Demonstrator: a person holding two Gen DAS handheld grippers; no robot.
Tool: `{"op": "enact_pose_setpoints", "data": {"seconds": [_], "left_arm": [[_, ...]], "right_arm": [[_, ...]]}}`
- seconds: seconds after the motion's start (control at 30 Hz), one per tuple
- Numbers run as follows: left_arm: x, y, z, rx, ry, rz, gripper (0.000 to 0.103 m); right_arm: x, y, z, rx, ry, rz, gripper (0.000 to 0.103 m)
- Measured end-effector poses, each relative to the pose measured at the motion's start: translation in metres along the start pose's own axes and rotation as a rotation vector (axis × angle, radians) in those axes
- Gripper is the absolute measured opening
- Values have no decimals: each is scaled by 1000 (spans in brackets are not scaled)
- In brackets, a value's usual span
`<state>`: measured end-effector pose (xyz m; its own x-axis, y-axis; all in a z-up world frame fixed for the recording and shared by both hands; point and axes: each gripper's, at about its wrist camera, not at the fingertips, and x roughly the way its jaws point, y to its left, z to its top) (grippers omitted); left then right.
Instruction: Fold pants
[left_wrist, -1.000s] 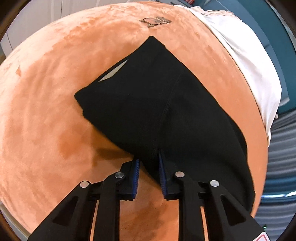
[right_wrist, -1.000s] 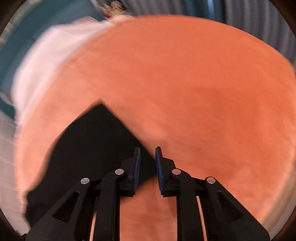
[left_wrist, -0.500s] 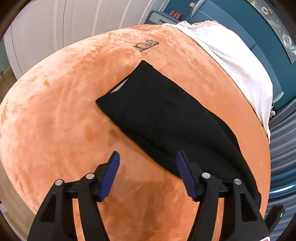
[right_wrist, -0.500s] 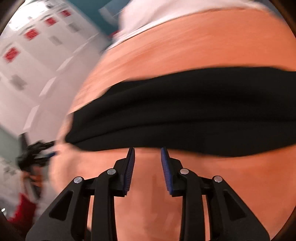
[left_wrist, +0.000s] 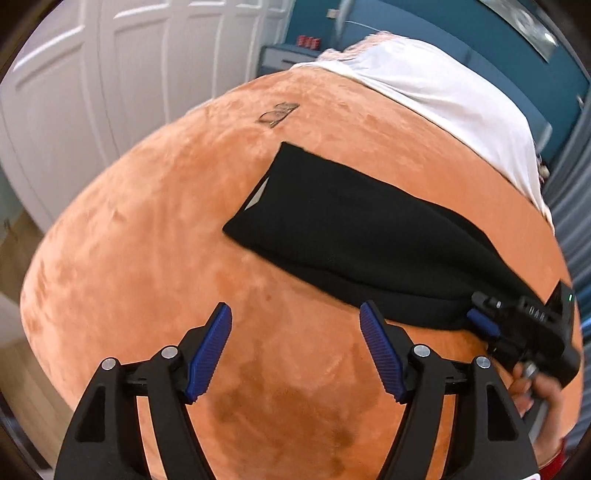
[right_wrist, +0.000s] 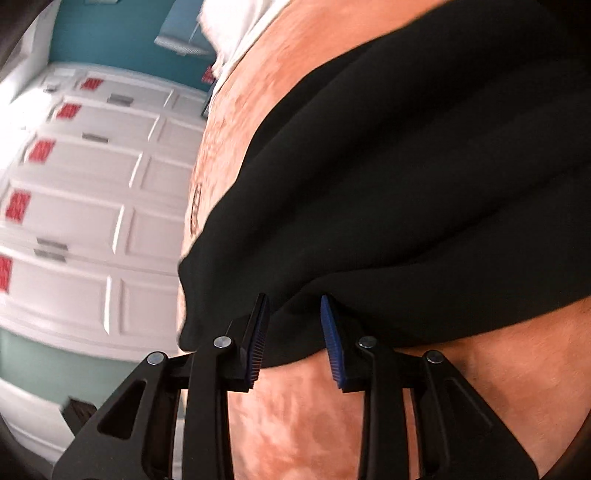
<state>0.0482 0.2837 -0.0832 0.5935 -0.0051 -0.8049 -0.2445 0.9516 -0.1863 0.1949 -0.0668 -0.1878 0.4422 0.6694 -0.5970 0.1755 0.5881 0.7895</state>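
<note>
Fingers of the right gripper (right_wrist: 294, 334) are held apart around the hem of the black pants (left_wrist: 354, 236) lying mid-frame on the orange blanket (left_wrist: 147, 266), the left gripper (left_wrist: 295, 347) is spread empty, and both layers should be pinched.

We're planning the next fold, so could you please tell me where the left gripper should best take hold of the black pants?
Grip the black pants at the near corner of their squared end, coming in low from the left gripper side. That edge lies flat and clear on the orange blanket, opposite the right gripper.
</note>
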Motion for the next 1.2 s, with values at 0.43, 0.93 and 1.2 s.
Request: {"op": "enact_pose_setpoints", "data": {"seconds": [0.43, 0.93, 1.2], "left_arm": [[-18, -11, -14, 144, -44, 36, 76], [-12, -11, -5, 104, -35, 48, 78], [4, -22, 17, 99, -31, 130, 80]], "right_arm": [[3, -2, 5, 56, -52, -103, 41], [-24, 7, -55, -163, -40, -204, 7], [-88, 38, -39, -424, -208, -259, 13]]}}
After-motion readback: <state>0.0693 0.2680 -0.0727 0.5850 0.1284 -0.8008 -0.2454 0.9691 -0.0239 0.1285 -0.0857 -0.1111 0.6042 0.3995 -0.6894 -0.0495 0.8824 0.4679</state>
